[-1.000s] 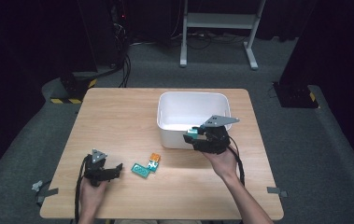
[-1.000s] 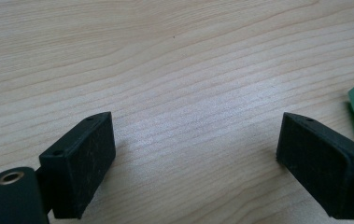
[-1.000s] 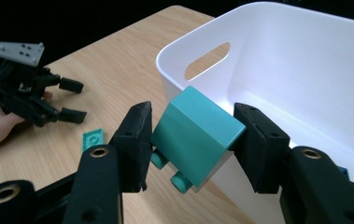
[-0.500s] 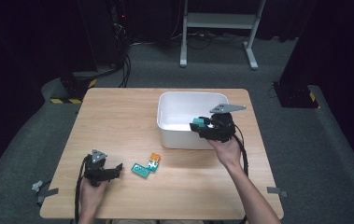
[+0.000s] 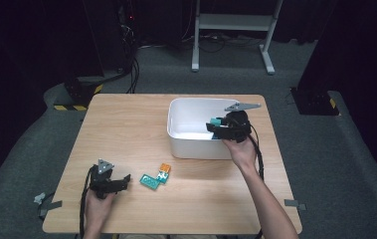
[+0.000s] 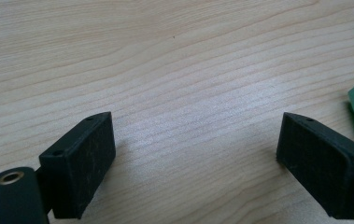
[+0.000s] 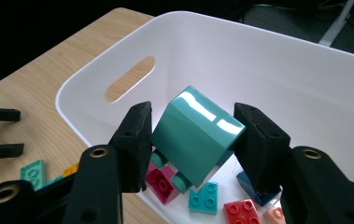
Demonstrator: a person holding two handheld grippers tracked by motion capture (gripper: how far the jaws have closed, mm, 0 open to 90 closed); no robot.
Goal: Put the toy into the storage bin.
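Right gripper [image 7: 192,140] clamped on teal building block [image 7: 194,135], held over white plastic bin [image 7: 95,88] above loose bricks inside, left gripper [image 6: 195,158] jaws wide apart with nothing between, resting low on wooden table [image 6: 174,60], teal plate brick [image 5: 151,181] just beside it

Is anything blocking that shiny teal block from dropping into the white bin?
Nothing visible does. The right gripper holds the glossy teal plastic block over the open white plastic bin; below lie only loose small bricks on its floor.
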